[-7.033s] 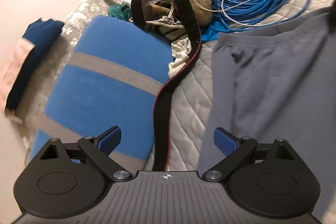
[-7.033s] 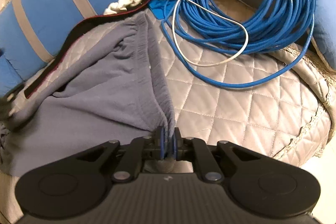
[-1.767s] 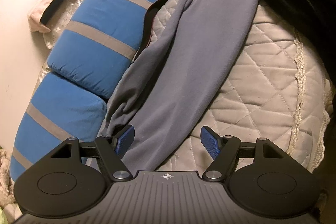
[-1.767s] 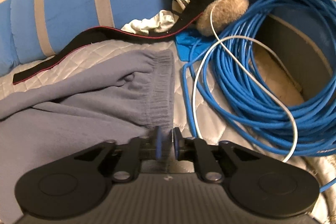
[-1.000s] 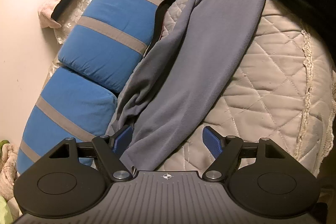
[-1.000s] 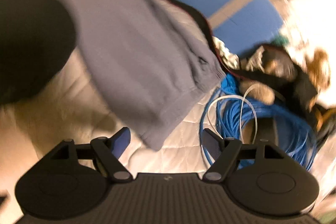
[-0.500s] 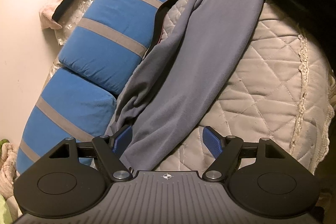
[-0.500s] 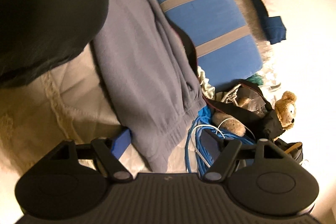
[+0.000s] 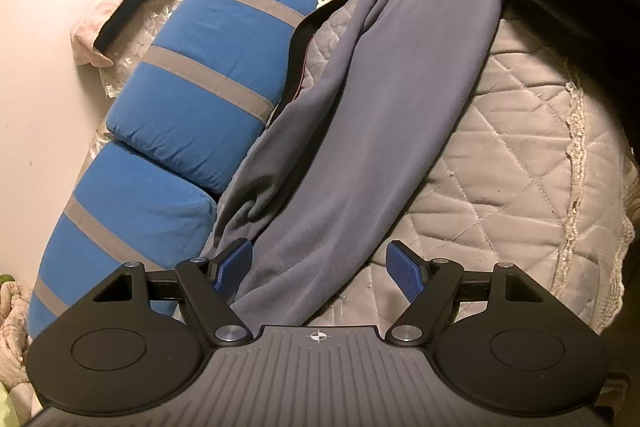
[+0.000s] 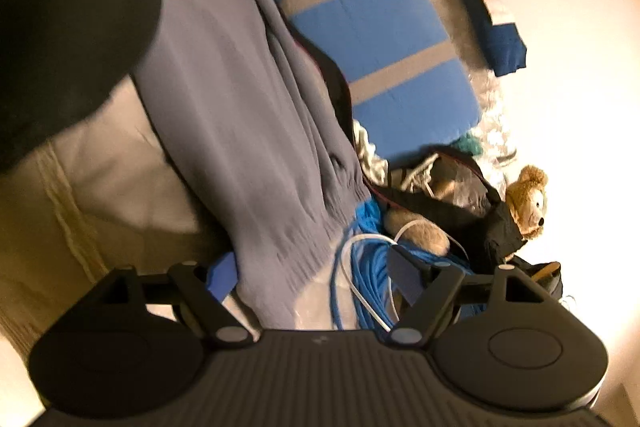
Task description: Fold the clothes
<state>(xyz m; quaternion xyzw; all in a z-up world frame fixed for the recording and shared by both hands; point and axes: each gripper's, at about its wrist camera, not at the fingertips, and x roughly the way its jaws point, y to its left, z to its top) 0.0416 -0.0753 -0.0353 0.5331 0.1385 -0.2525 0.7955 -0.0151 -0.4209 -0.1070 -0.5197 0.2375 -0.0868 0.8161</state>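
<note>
Grey trousers [image 9: 384, 115] stretch lengthwise between my hand-held grippers: left hand-held gripper [image 9: 320, 267] gapes over the hem, right hand-held gripper [image 10: 308, 269] released at the waistband.

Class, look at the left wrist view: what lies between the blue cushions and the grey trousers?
A dark strap runs along the gap between the cushions and the trousers, over the quilt, in the left wrist view.

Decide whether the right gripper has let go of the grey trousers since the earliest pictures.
Yes. The right gripper, earlier pinching the grey trousers beside the blue coiled cable, now stands open around their waistband.
</note>
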